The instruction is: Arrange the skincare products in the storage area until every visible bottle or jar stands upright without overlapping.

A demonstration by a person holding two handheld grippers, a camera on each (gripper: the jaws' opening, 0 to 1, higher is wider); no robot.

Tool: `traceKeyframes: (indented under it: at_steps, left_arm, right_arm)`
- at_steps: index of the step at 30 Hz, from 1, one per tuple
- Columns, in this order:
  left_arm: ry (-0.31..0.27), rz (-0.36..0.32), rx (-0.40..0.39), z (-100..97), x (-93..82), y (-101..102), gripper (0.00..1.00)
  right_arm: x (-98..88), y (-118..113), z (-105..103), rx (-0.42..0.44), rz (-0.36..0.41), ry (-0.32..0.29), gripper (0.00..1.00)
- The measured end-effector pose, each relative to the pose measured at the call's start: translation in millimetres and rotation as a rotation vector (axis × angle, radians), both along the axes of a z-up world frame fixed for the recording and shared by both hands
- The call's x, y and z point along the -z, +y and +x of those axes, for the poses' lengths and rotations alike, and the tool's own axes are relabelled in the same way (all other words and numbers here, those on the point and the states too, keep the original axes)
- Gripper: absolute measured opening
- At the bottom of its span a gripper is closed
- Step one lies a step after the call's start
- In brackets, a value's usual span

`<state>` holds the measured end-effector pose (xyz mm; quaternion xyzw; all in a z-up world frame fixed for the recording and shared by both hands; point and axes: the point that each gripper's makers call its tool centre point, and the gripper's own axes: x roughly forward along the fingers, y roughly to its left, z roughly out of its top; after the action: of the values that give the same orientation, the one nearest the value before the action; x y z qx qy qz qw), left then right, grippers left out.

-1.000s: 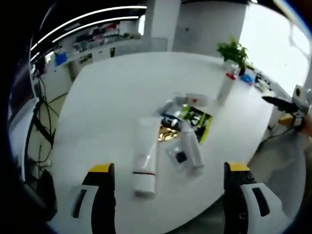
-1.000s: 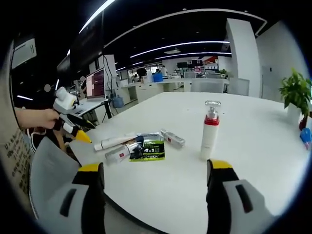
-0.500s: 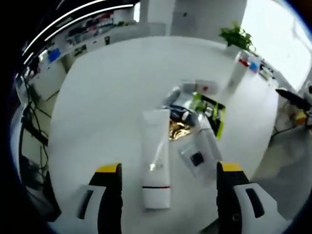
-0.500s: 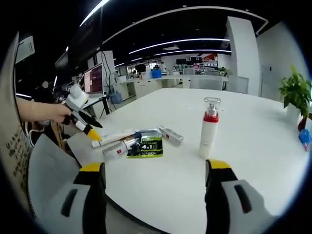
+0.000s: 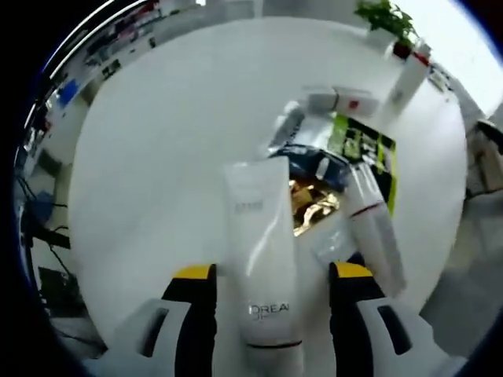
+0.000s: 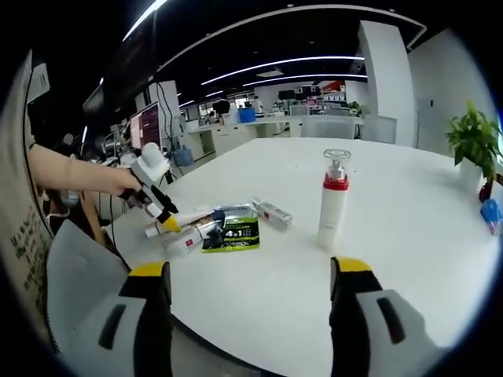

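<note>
Low in the left gripper view, the left gripper [image 5: 271, 279], jaws spread, straddles the lying white tube [image 5: 263, 267]; probably soft and slick, best pinched near its stiffer cap end, while the right gripper [image 6: 247, 275] hangs spread and empty.

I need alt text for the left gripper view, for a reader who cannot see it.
The open left gripper straddles a white tube lying flat on a white table. Beyond the tube lie a gold sachet, a green packet and smaller tubes; a pump bottle stands at the far edge.
</note>
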<state>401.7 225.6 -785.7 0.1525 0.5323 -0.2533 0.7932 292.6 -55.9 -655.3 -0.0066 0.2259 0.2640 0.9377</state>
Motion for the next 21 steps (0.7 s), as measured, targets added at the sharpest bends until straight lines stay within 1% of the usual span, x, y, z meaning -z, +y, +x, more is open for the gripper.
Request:
traceKeyframes:
  at_steps: [3, 5, 7, 8, 11, 12, 15, 21]
  left_arm:
    - [0.013, 0.013, -0.004, 4.1, 0.0, -2, 0.51]
    - [0.019, 0.011, 0.002, 7.5, -1.6, -4, 0.46]
    - [0.04, 0.019, 0.02, 8.7, -0.7, -5, 0.39]
    - [0.046, 0.036, 0.023, 10.1, -0.7, -3, 0.37]
    - [0.056, 0.059, 0.019, 13.8, 0.0, 3, 0.32]
    - [0.065, 0.048, 0.015, 13.2, -0.7, 2, 0.31]
    - [0.078, 0.052, 0.012, 11.8, -1.0, 1, 0.31]
    - [0.068, 0.071, -0.005, 12.0, -1.2, 2, 0.29]
  right_arm:
    - [0.3, -1, 0, 0.004, 0.0, 0.002, 0.83]
    - [0.8, -1, 0, 0.006, -0.001, 0.005, 0.83]
    - [1.2, -1, 1, 0.008, -0.003, 0.007, 0.83]
    - [1.4, -1, 1, 0.008, -0.003, 0.008, 0.83]
    - [1.8, -2, 1, 0.01, -0.004, 0.01, 0.83]
    - [1.7, -2, 1, 0.011, -0.003, 0.01, 0.83]
    - [1.7, -3, 1, 0.016, -0.001, 0.01, 0.83]
    - [2.2, -3, 1, 0.016, -0.003, 0.013, 0.82]
